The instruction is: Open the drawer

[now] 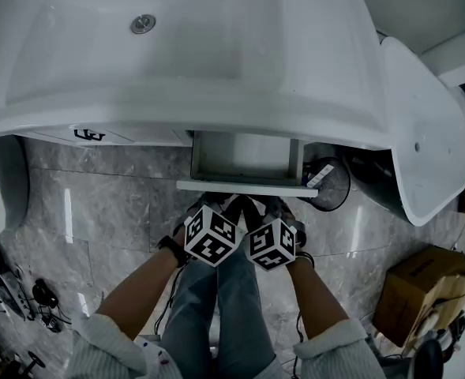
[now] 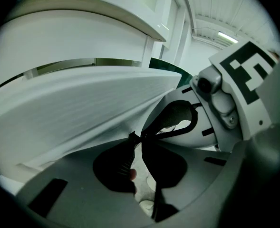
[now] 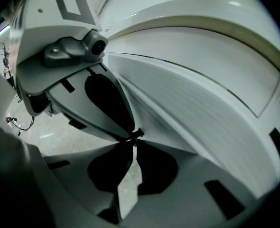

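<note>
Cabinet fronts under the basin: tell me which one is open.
The drawer at centre-right is pulled out, its inside showing; the left front with the black handle sits closed.

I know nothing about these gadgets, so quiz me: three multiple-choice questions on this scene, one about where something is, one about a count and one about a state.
1. Where is the white drawer?
A) under the white ceramic washbasin
B) above the basin
C) behind the person

2. How many black-and-white marker cubes show in the head view?
A) one
B) two
C) four

3. What state is the drawer in?
A) pushed fully shut
B) pulled partly out
C) taken out completely

Answers:
1 A: it juts out from beneath the basin's front rim.
2 B: one cube sits on the left tool and one on the right tool.
3 B: its inside shows behind its front panel, and its back is under the basin.
</note>
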